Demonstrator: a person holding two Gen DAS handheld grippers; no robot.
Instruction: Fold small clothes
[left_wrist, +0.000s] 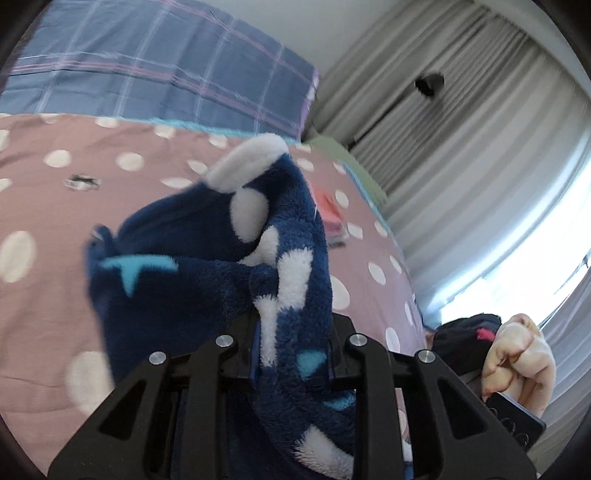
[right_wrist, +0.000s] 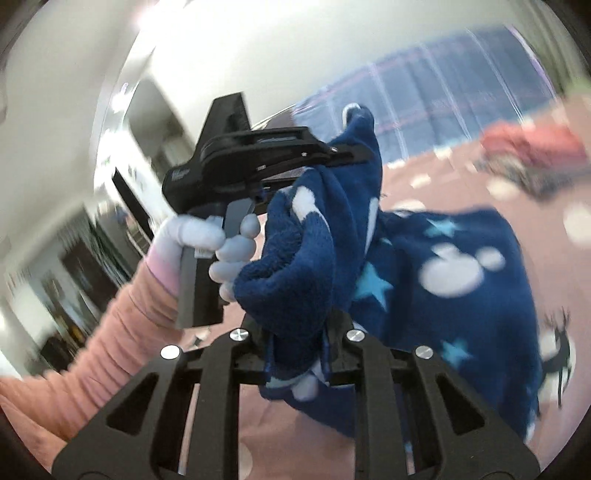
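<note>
While lifted off the bed (left_wrist: 44, 206) | fleece garment (left_wrist: 207, 280) clamped in left gripper (left_wrist: 293, 354) | also in right gripper (right_wrist: 297, 354)

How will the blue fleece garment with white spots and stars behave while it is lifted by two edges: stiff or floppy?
The blue fleece garment is probably floppy: it sags in folds between the left gripper and right gripper. It likely grips well, since its fluffy pile bunches in both jaws.
</note>
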